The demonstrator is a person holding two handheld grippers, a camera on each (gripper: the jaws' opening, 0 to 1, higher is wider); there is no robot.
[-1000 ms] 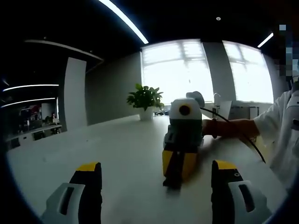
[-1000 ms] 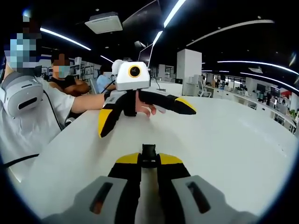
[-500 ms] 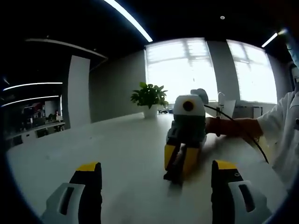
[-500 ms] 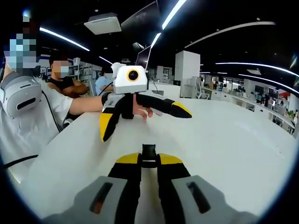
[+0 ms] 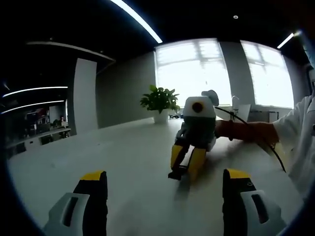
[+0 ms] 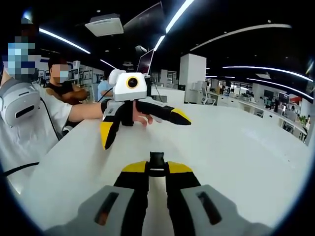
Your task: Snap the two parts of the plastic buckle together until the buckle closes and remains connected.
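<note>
In the right gripper view my right gripper (image 6: 157,170) is shut on a small black buckle part (image 6: 157,158) that sticks out past its yellow-tipped jaws, low over the white table (image 6: 236,162). Beyond it my left gripper (image 6: 142,127) hangs over the table, held by a hand, its jaws spread wide with nothing between them. In the left gripper view my left gripper (image 5: 162,186) stands open, and straight ahead the right gripper (image 5: 185,168) points its tips down at the table (image 5: 123,162) with the black buckle part (image 5: 175,175) pinched in them.
A potted plant (image 5: 160,101) stands at the table's far edge before bright windows. A person in a white sleeve (image 5: 298,137) holds the right gripper, with a black cable (image 5: 256,135) trailing. Other people sit behind the left gripper (image 6: 64,88).
The two grippers have drawn a little apart: the right gripper looks smaller in the left gripper view, and the left gripper sits further left in the right gripper view. The buckle part stays gripped.
</note>
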